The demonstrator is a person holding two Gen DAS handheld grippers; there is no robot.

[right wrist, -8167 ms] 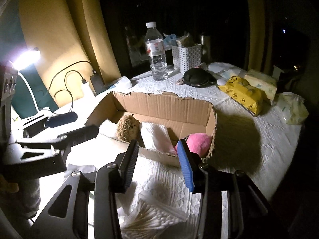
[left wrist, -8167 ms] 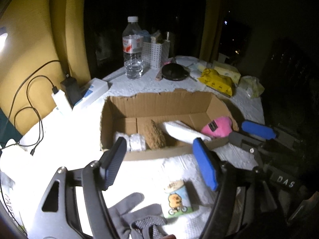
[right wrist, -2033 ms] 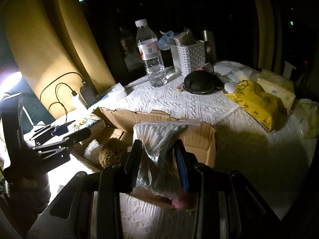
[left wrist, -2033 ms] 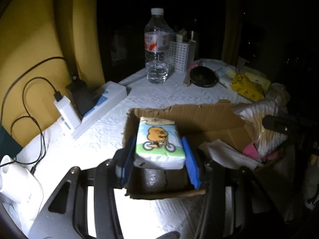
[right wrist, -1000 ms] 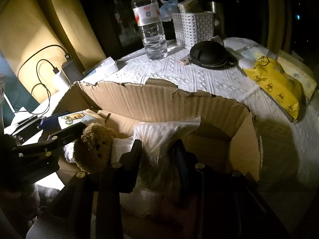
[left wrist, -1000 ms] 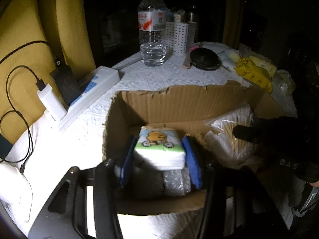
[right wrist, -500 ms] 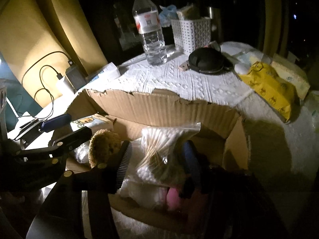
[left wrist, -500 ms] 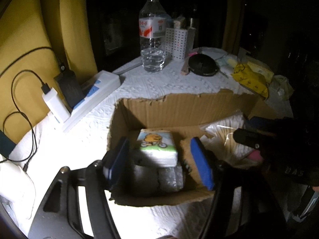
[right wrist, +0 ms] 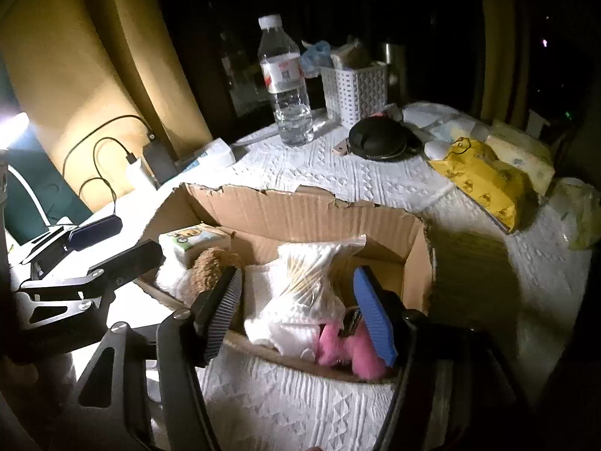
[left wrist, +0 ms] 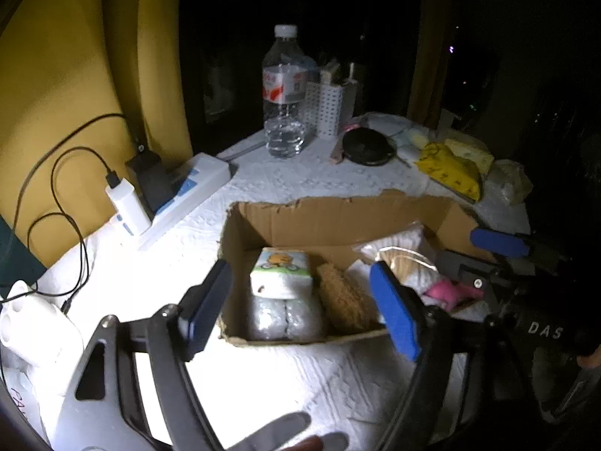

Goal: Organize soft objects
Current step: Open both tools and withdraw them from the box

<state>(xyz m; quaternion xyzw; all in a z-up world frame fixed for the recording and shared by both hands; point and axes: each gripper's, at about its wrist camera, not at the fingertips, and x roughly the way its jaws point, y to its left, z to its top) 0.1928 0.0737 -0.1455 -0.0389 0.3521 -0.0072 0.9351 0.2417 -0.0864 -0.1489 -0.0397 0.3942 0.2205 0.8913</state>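
Cardboard box point(right wrist: 300, 210): torn-rimmed, open on the white textured table cover point(right wrist: 375, 184), all the soft things inside it.
Tissue pack point(left wrist: 280, 272): cartoon print up, at the box's left end, lying on a clear-wrapped white bundle point(left wrist: 285, 317).
Brown plush point(left wrist: 340, 295): just beside the tissue pack, toward the middle.
Bag of cotton swabs point(right wrist: 311, 274): leaning on white cloth right of the plush; a pink plush point(right wrist: 345, 345) pokes out at the near right corner.
Left gripper point(left wrist: 300, 304): jaws opening and empty, raised at the box's near wall with the tissue pack seen between them, untouched.
Right gripper point(right wrist: 296, 312): jaws likewise opening, empty, above the swab bag (pads clear of it).
In the way: each gripper's fingers screen the near rim of the box in its own view.
Around: water bottle point(right wrist: 285, 82), white perforated basket point(right wrist: 357, 90), black round case point(right wrist: 377, 143), yellow packet point(right wrist: 484, 180), power strip point(left wrist: 180, 195) with chargers at left.
Since a second ago: both grippers clamped these items low in the box; now released and lifted back.
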